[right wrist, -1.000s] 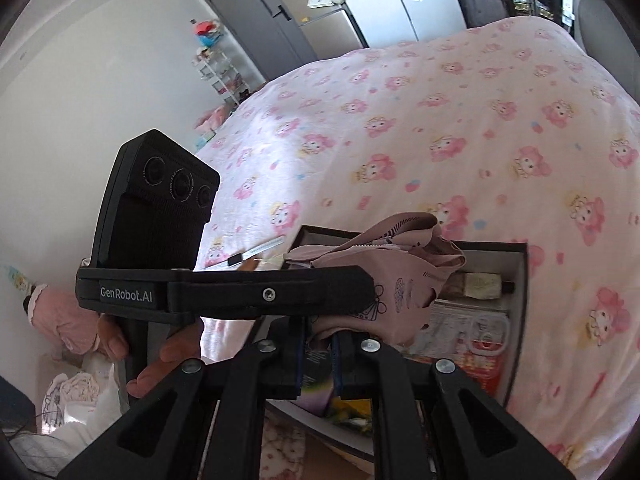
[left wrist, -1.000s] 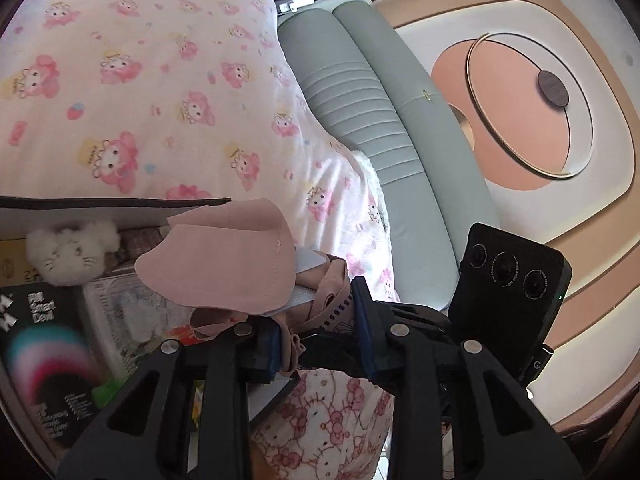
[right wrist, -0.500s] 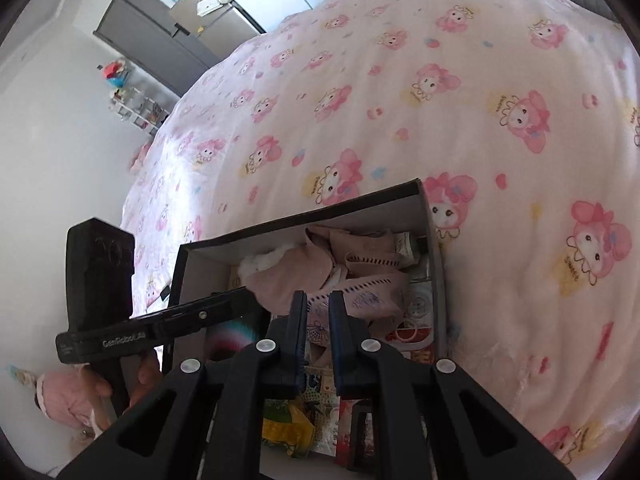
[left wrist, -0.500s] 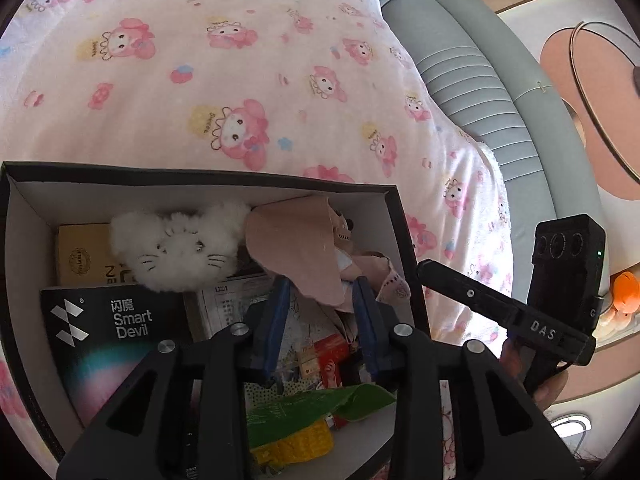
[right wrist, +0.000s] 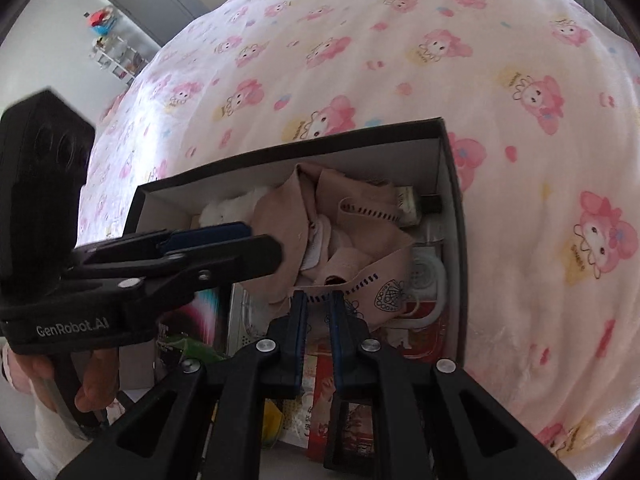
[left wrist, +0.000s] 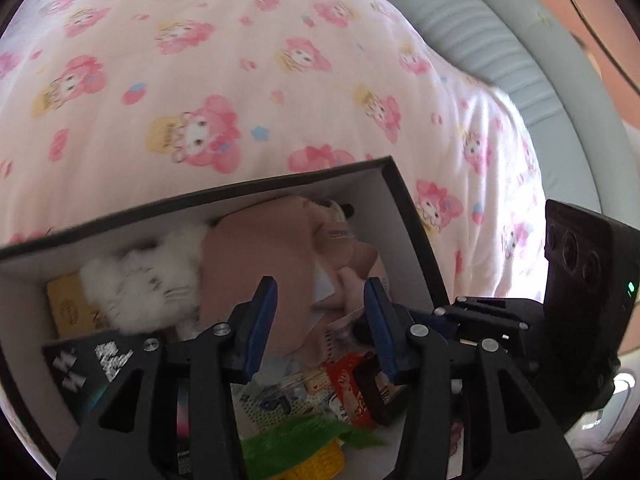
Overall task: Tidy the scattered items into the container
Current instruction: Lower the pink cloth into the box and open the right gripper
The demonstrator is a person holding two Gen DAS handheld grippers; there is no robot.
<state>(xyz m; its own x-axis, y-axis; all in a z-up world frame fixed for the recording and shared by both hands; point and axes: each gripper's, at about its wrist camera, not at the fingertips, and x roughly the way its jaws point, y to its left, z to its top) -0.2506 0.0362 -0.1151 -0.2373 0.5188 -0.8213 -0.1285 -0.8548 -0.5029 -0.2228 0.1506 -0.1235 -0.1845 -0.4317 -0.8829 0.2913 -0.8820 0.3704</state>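
The left gripper (left wrist: 320,312) had just been opening, its jaws apart over the pink cloth (left wrist: 276,264), which lay in the box (left wrist: 404,208) just ahead of it, beside a white plush toy (left wrist: 148,284). The right gripper (right wrist: 319,312) was nearly closed, pinching the cloth's printed edge.

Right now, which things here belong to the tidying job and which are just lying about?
Job:
- pink garment, in the box, left gripper jaws just opened off it; right gripper pinches its edge
- black box
- white plush inside

Lying about:
- bedspread
- green headboard
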